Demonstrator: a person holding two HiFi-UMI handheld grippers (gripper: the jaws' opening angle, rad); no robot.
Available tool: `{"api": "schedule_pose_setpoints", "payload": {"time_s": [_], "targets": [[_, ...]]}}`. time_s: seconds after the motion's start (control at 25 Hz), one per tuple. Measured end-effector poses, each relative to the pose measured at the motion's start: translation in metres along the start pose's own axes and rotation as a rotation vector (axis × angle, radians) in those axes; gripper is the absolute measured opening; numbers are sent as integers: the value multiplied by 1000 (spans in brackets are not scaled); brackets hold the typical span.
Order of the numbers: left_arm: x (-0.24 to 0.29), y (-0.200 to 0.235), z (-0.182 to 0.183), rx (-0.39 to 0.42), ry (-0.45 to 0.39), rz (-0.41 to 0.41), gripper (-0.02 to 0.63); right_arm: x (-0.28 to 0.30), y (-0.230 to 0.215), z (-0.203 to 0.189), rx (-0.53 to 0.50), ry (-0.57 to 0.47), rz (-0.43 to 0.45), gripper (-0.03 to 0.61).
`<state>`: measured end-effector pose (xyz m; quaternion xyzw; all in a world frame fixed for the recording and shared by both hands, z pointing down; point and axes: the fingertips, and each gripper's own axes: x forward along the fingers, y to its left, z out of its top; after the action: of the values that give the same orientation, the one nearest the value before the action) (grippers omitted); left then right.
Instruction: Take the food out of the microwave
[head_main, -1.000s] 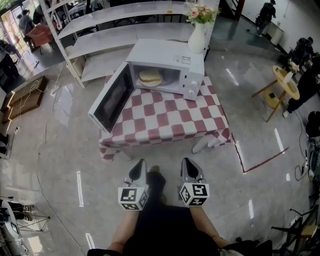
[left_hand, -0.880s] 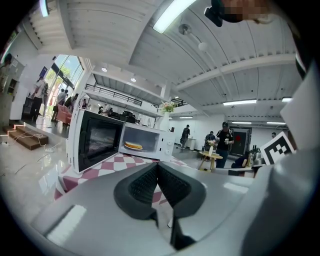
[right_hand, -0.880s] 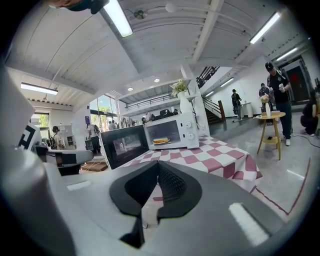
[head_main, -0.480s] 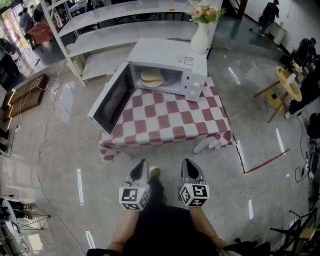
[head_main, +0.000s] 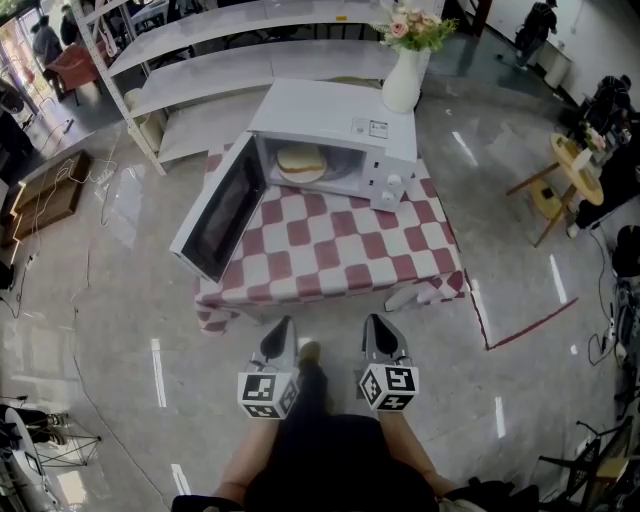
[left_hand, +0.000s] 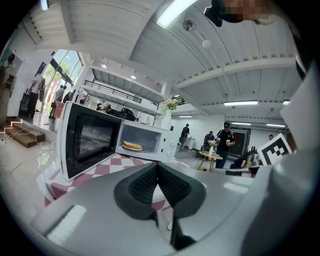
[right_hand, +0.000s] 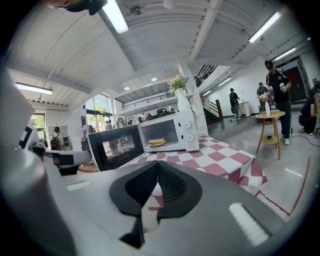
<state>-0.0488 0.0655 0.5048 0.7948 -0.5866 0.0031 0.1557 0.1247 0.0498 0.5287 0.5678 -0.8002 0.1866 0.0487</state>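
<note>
Left of centre in the head view, the dark-windowed microwave door (head_main: 215, 215) hangs wide open past the edge of the table with the red-and-white chequered cloth (head_main: 340, 245). Low in the frame, your left gripper (head_main: 282, 325) is clenched on nothing. In the upper centre, the round pale bread on its plate (head_main: 300, 160) sits inside the white box-shaped microwave (head_main: 340, 110). Your right gripper (head_main: 373, 322) is likewise clenched and empty, short of the table. A white vase of flowers (head_main: 403, 80) stands on the microwave's right end.

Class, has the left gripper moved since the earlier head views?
Yes, slightly: the left gripper has edged forward, nearer the table's front edge.
</note>
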Motion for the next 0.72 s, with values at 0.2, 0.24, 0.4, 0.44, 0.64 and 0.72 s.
{"api": "schedule_pose_setpoints", "payload": {"time_s": [0.2,0.24,0.4,0.44,0.64,0.72], "targets": [[21,12,9,0,1,-2,9,22,0,8,-2,3,3,2],[26,14,11,1,1,-5,9,27,0,10,-2,3,3,2],[45,21,20,8,-4,-16,9,48,-1,18,-4,1,9,2],[50,23,23,10,-6,-18,9,53,-1,21,-4,0,10,2],[71,35,36,17,-18,-19,9,77,-2,33,-10,-5,12,2],[80,39,38,11,-15,-20,9,87,-3,37,-11,-7,11,2]]}}
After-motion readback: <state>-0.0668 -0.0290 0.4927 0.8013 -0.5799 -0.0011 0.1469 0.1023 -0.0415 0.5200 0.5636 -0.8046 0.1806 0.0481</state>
